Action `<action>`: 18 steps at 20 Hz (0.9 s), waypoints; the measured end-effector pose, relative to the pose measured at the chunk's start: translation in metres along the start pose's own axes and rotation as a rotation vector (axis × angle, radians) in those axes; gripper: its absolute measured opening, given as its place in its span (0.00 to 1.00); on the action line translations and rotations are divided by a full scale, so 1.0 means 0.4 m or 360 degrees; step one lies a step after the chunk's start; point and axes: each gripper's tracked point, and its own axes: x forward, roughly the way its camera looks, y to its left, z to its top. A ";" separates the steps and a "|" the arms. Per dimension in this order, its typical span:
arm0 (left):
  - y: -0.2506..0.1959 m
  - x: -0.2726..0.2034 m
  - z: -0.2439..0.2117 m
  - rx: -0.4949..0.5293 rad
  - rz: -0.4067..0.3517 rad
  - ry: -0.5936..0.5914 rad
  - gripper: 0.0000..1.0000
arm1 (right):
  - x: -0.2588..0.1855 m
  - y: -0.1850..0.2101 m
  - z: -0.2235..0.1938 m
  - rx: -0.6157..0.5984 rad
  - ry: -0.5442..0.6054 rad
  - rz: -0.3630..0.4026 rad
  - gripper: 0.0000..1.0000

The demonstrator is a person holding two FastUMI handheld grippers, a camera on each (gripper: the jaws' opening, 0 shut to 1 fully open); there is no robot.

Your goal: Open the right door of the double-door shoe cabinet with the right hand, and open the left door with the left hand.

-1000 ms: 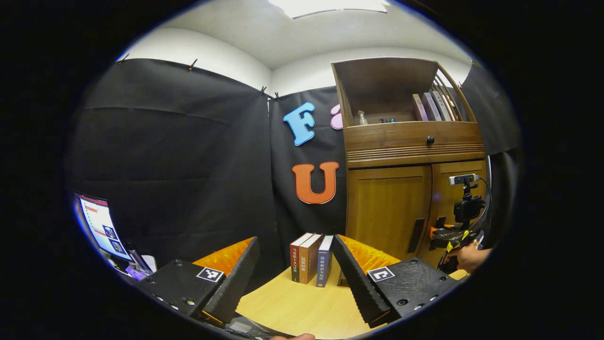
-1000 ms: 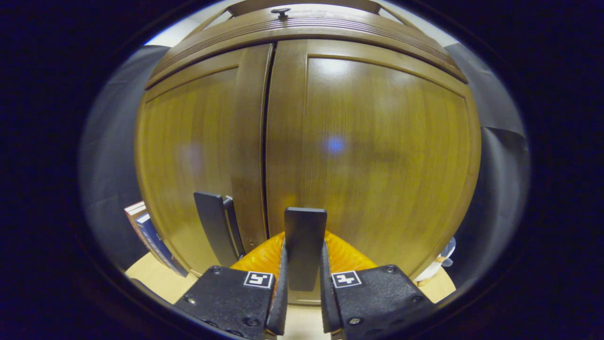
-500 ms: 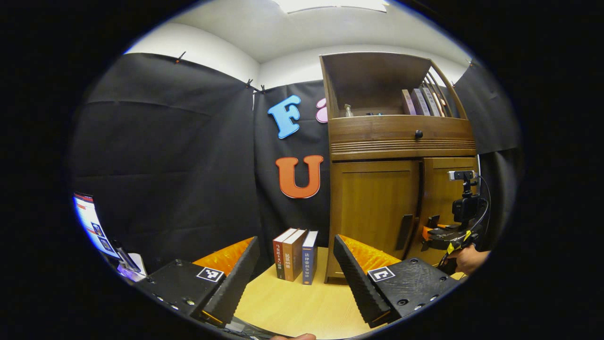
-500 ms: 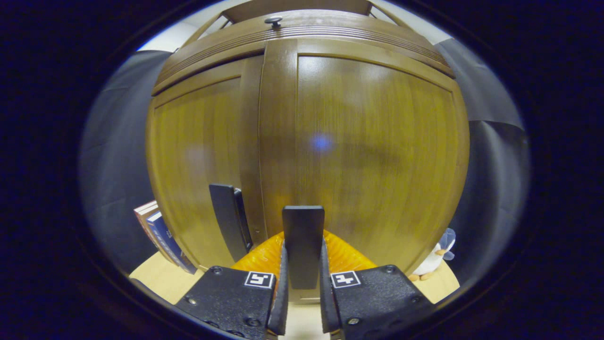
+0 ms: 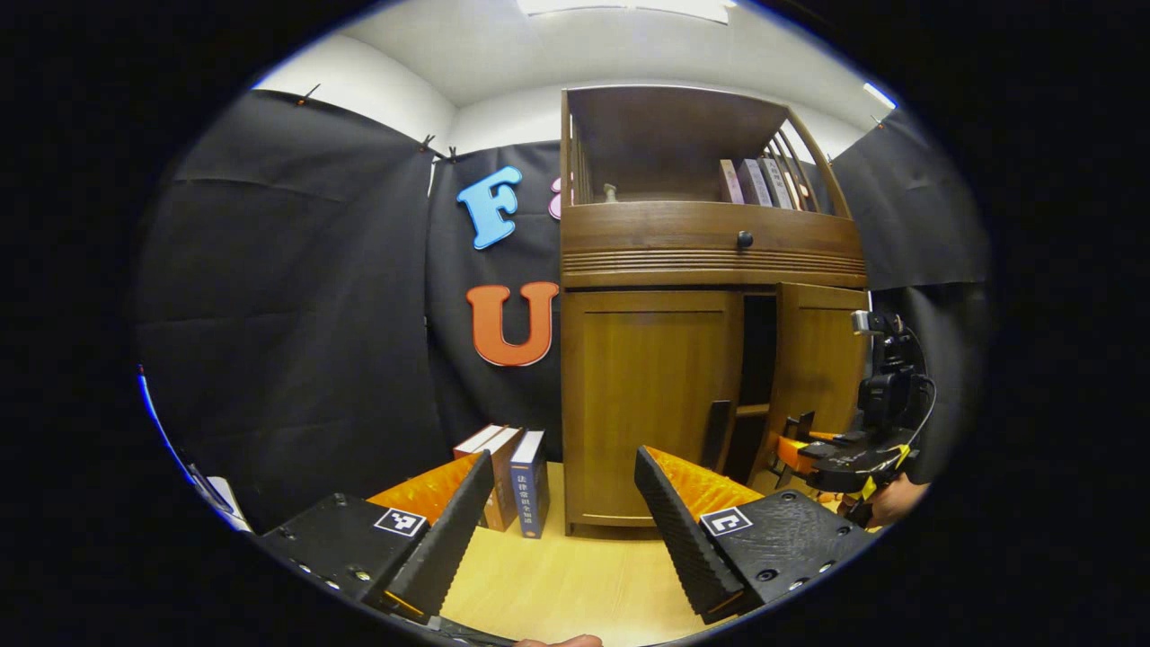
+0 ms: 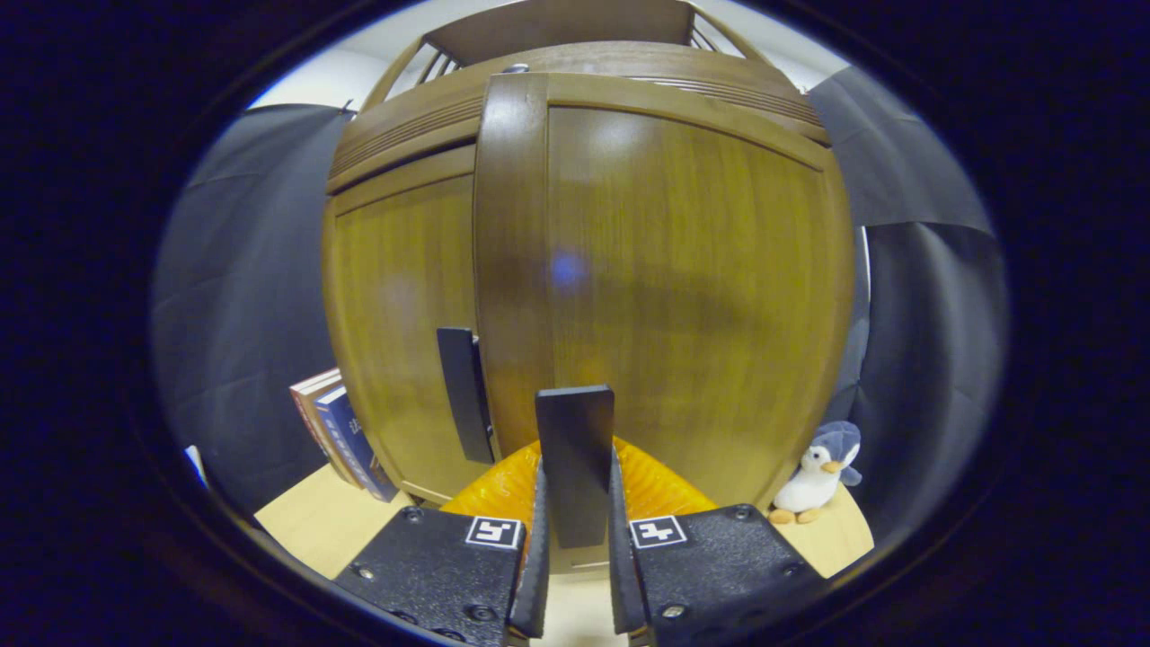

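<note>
R gripper (image 6: 575, 539) fingers clamp R door handle (image 6: 575, 463), door ajar; L gripper (image 5: 561, 512) fingers spread wide, holding nothing.

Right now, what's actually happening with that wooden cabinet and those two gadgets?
A person is opening a double-door shoe cabinet with a pair of hand-held tongs. The right tongs are shut on the right door's handle, and the right door stands partly open, showing a dark gap. The left tongs are open above the table, short of the left door, which is closed with its handle untouched.
</note>
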 end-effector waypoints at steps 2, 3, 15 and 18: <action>-0.026 0.012 -0.005 -0.0004 -0.0050 0.0002 0.95 | -0.042 -0.016 -0.009 0.0005 0.0009 0.0003 0.31; -0.043 0.020 -0.010 -0.0005 -0.0077 0.0004 0.95 | -0.062 -0.026 -0.013 0.0014 0.0013 0.0006 0.31; -0.219 0.138 -0.051 -0.0050 -0.0276 0.0059 0.95 | -0.234 -0.143 -0.053 0.0028 0.0012 -0.0030 0.29; -0.258 0.169 -0.062 -0.0042 -0.0308 0.0067 0.95 | -0.264 -0.177 -0.057 0.0031 0.0006 -0.0045 0.28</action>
